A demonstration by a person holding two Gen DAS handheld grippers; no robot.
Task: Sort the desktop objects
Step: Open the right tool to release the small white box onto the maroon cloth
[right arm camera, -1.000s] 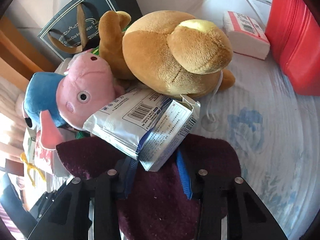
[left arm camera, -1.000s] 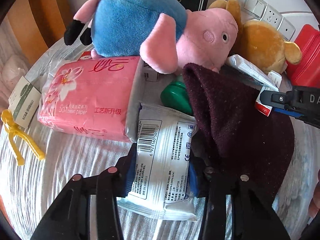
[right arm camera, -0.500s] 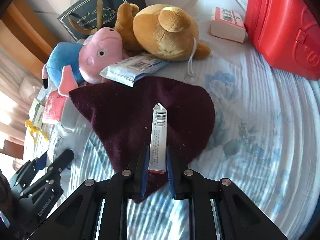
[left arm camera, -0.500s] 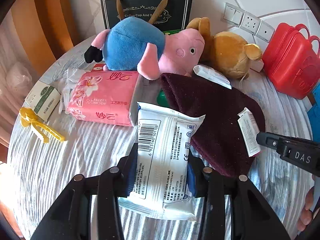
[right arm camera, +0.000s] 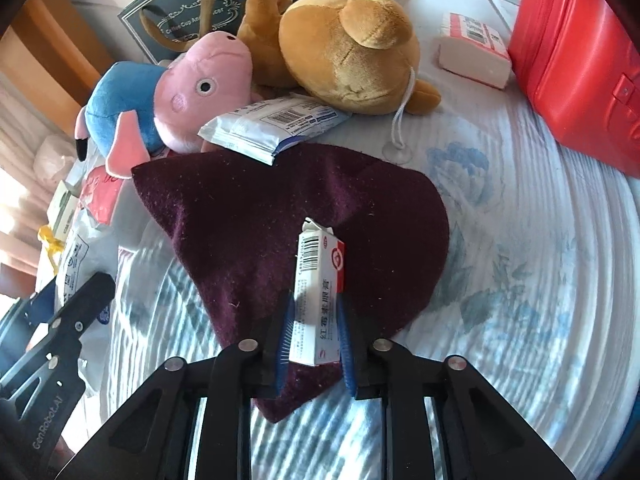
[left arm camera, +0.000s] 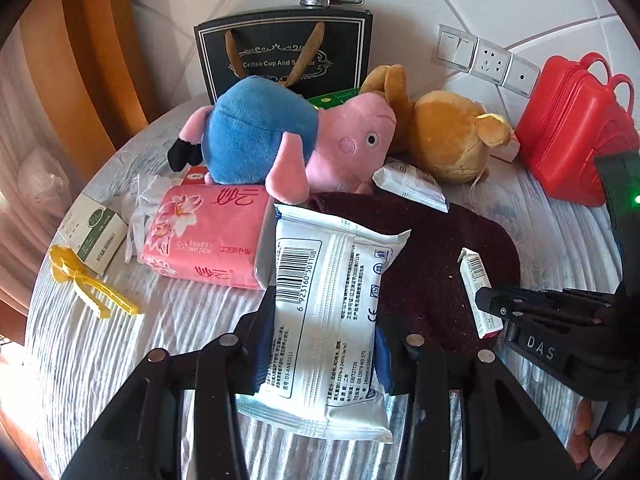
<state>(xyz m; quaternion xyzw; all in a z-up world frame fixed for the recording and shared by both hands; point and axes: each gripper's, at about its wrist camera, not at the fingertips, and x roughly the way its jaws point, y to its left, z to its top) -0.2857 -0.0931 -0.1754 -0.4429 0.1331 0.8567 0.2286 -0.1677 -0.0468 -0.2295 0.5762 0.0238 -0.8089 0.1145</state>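
striped tablecloth (right arm camera: 540, 280) | left fingers (left arm camera: 320, 344) grip white packet (left arm camera: 324, 320) | right fingers (right arm camera: 314, 332) pinch small box (right arm camera: 318, 292)

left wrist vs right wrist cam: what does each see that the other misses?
Left wrist only: the yellow clip, the front of the pink tissue pack, and the left gripper shut on the white mask packet.

Right wrist only: the white-and-red box beside the red case, and the suction cup on the brown plush's cord.

Both: pig plush, brown plush, maroon cloth, right gripper shut on the small medicine box.
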